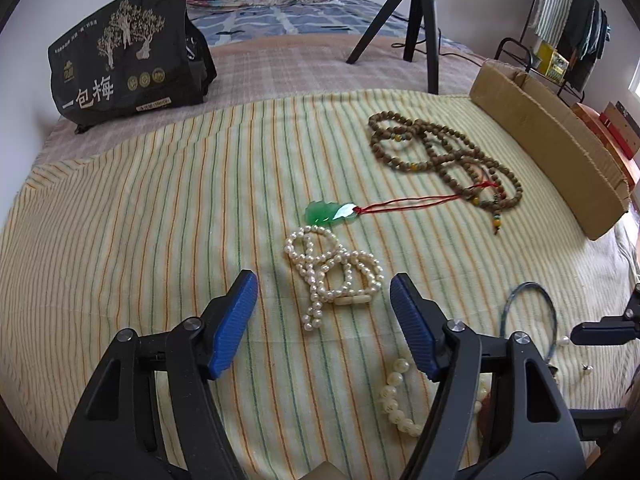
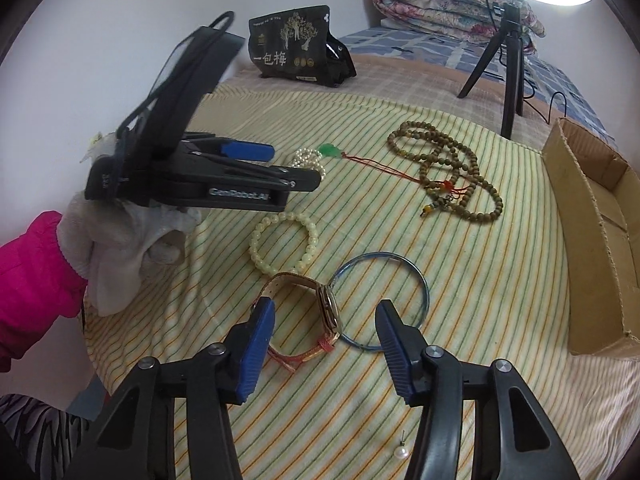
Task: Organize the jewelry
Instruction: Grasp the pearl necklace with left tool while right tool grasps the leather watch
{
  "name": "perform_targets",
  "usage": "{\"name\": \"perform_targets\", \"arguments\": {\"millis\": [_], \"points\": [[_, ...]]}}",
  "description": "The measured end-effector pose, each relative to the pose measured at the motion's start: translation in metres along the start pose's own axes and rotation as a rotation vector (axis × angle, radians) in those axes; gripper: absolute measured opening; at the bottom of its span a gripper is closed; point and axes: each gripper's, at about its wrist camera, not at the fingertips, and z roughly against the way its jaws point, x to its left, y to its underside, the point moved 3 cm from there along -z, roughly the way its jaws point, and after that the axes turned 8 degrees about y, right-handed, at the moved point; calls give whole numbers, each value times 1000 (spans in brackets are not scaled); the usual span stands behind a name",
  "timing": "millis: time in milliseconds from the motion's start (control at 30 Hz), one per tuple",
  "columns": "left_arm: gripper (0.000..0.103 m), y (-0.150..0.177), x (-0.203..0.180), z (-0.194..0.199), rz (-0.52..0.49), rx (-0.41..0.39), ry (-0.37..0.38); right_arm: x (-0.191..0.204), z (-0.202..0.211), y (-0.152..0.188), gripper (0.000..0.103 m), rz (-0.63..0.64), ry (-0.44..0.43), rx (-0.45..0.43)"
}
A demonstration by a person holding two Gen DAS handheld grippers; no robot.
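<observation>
My left gripper hangs open just above a tangle of white pearl bracelets, which lies between its blue pads without touching them. Beyond it lie a green jade pendant on a red cord and a long brown bead strand. My right gripper is open around a gold watch with a red strap, and its pads are not pressing on it. A blue bangle touches the watch. A pale bead bracelet lies further back. The left gripper shows here too, over the pearls.
An open cardboard box stands at the right edge of the striped cloth. A loose pearl earring lies near the front. A black bag and a tripod stand at the back. A white-gloved hand holds the left gripper.
</observation>
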Motion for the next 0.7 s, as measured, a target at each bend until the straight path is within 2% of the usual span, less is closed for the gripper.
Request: {"name": "perform_targets", "arguments": {"millis": [333, 433, 500, 700], "points": [[70, 1, -3, -7, -16, -28, -32, 11, -13, -5, 40, 54, 12, 18], [59, 1, -5, -7, -24, -34, -24, 14, -17, -5, 36, 68, 17, 28], [47, 1, -6, -7, -28, -39, -20, 15, -20, -5, 33, 72, 21, 37], [28, 0, -11, -8, -43, -53, -10, 13, -25, -4, 28, 69, 32, 42]]}}
